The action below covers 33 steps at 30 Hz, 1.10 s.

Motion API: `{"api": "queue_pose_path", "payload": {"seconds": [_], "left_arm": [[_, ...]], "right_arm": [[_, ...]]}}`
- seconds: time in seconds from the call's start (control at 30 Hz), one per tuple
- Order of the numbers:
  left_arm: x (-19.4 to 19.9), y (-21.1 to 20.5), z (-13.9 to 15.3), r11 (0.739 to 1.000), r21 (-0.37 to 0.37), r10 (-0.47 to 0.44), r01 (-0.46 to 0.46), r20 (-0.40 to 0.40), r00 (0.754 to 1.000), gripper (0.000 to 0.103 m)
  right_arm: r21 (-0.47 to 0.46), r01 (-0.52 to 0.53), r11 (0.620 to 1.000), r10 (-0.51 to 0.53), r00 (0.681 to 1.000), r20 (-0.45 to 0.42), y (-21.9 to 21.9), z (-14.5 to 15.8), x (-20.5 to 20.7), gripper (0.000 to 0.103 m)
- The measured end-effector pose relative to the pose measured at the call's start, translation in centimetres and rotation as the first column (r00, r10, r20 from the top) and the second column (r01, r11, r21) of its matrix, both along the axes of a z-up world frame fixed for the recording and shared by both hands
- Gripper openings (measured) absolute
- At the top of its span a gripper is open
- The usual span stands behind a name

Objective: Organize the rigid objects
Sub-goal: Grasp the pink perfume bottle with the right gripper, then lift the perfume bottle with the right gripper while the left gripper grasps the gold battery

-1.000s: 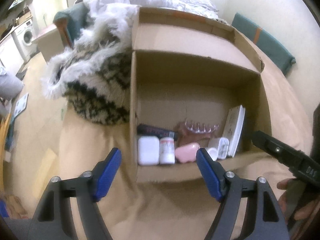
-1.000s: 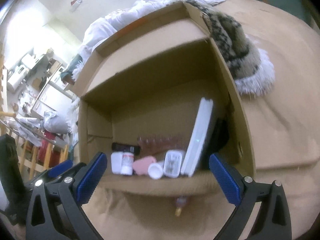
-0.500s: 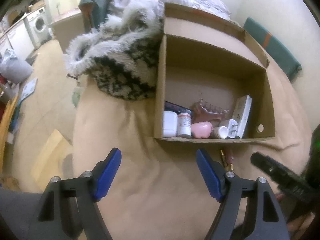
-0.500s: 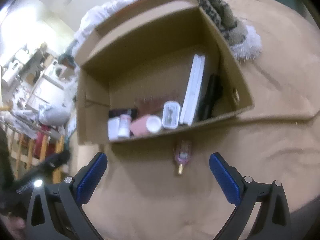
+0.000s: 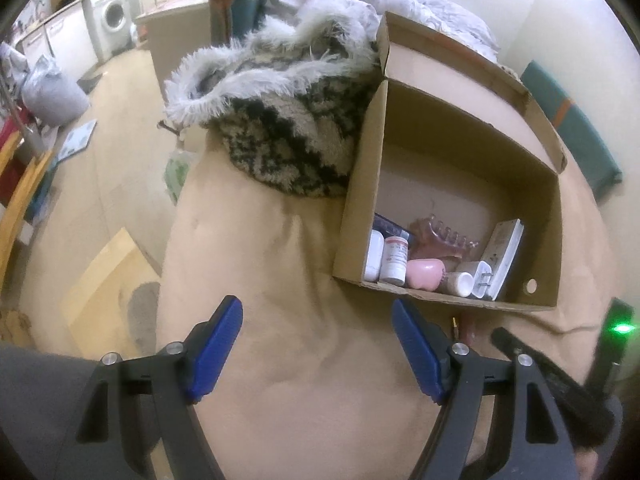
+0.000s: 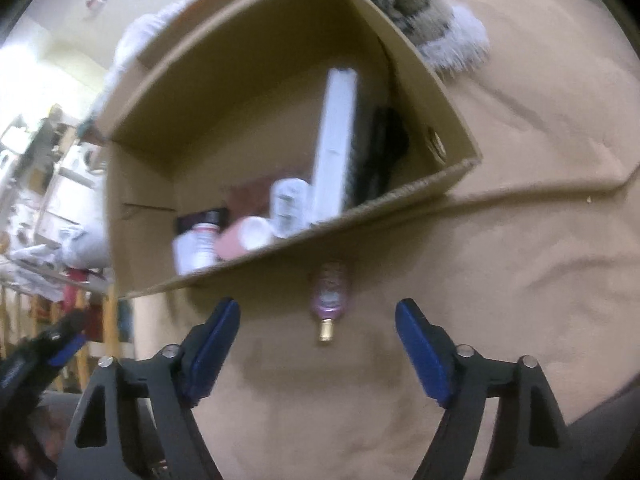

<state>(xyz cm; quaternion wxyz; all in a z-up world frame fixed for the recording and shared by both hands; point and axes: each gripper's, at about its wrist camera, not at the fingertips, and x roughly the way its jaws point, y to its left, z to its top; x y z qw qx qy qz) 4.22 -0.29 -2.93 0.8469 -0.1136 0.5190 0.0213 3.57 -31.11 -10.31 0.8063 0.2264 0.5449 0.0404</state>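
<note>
A small pink bottle (image 6: 329,294) lies on the tan cover (image 6: 500,280) just outside the box (image 6: 400,200), gold cap toward the right gripper (image 6: 318,332), at its 12 o'clock. Its jaws have just been closing, still wide, nothing between them. The left gripper (image 5: 318,328) stands open and empty over the cover, box (image 5: 360,208) at 1 o'clock.

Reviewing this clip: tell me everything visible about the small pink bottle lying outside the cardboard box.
The small pink bottle is slim, of translucent pink-purple material with a pale printed label and a gold cap. It lies flat on the tan bedcover, just outside the cardboard box, close to its near wall, cap pointing toward the camera. It sits ahead of the right gripper, in line with the gap between its open jaws, untouched. Motion blur hides the label text.
</note>
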Motion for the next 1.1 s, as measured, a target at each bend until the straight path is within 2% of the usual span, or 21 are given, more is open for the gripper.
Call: {"api": "queue_pose_path", "payload": {"seconds": [0.07, 0.13, 0.2, 0.3, 0.37, 0.47, 0.63, 0.8, 0.9, 1.1], "left_arm": [[0.1, -0.3, -0.1, 1.0, -0.014, -0.009, 0.009, -0.012, 1.0, 0.075], [0.2, -0.5, -0.1, 1.0, -0.019, -0.016, 0.016, -0.013, 1.0, 0.075], [0.2, -0.7, 0.1, 1.0, -0.015, -0.024, 0.024, -0.008, 1.0, 0.075], [0.3, -0.7, 0.0, 1.0, -0.011, -0.027, 0.027, -0.01, 1.0, 0.075], [0.4, -0.6, -0.3, 0.999, -0.018, -0.028, 0.028, -0.024, 0.999, 0.075], [0.5, -0.4, -0.6, 0.999, -0.026, -0.022, 0.021, -0.04, 0.999, 0.075], [0.5, -0.7, -0.9, 0.999, -0.026, -0.03, 0.029, -0.045, 0.999, 0.075], [0.4, -2.0, -1.4, 0.997, -0.014, -0.077, 0.076, -0.041, 0.996, 0.075], [-0.1, -2.9, -1.5, 0.994, 0.036, -0.102, 0.103, -0.016, 0.995, 0.075], [-0.7, -5.0, -2.8, 0.987, 0.054, -0.152, 0.153, -0.025, 0.988, 0.074]], "right_arm": [[-0.004, -0.015, 1.0, 0.015, 0.999, -0.041, 0.2, -1.1, 1.0, 0.069], [-0.032, -0.039, 0.999, 0.037, 0.997, -0.071, 0.8, -2.0, 2.0, 0.062], [-0.054, -0.053, 0.997, 0.048, 0.995, -0.088, 1.4, -2.9, 2.7, 0.061], [-0.101, -0.068, 0.993, 0.056, 0.991, -0.119, 2.1, -4.2, 3.4, 0.036], [-0.129, -0.081, 0.988, 0.068, 0.992, -0.104, 2.5, -4.1, 3.5, 0.027], [-0.151, -0.098, 0.984, 0.084, 0.992, -0.092, 2.9, -3.0, 2.8, 0.027], [-0.135, -0.12, 0.984, 0.111, 0.991, -0.075, 3.2, -0.4, 1.0, 0.027], [-0.063, -0.145, 0.987, 0.147, 0.989, 0.031, 2.4, 3.5, -0.2, 0.027], [-0.053, -0.158, 0.986, 0.162, 0.983, 0.086, 1.7, 5.4, 0.0, 0.027], [-0.125, -0.188, 0.974, 0.213, 0.948, 0.236, 0.1, 9.2, 2.2, 0.027]]}}
